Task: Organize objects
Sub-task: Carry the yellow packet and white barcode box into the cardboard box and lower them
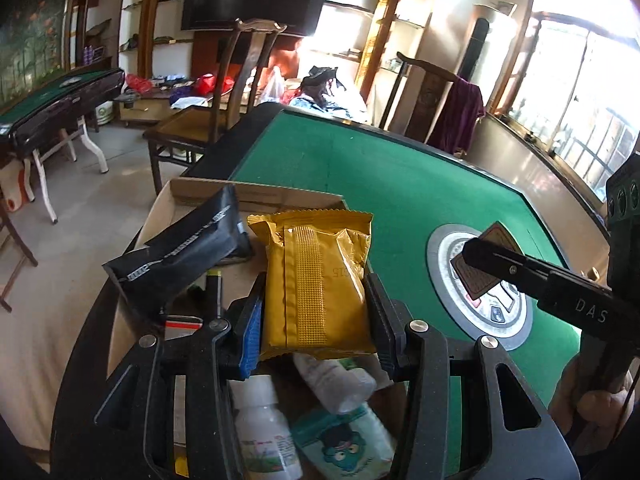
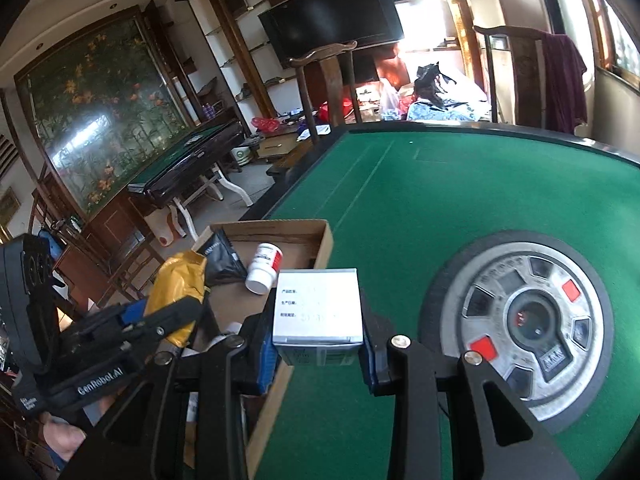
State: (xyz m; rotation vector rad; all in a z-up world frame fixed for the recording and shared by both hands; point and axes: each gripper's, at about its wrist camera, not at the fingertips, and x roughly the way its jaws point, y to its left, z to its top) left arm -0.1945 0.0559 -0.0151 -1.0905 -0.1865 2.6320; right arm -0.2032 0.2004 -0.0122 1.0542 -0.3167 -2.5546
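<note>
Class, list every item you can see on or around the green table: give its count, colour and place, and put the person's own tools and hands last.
Gold packet: one, yellow-gold, held between the left fingers above the box.
Small box: one, white and silver, held between the right fingers.
Cardboard box: one, brown, at the table's left edge.
Black pouch: one, black, leaning in the box.
White bottle: one, white with a red label, lying in the box.
Tissue pack: one, pale green, in the box.
Table: one, green felt, with a round grey hub.
Left gripper: black.
Right gripper: black.
</note>
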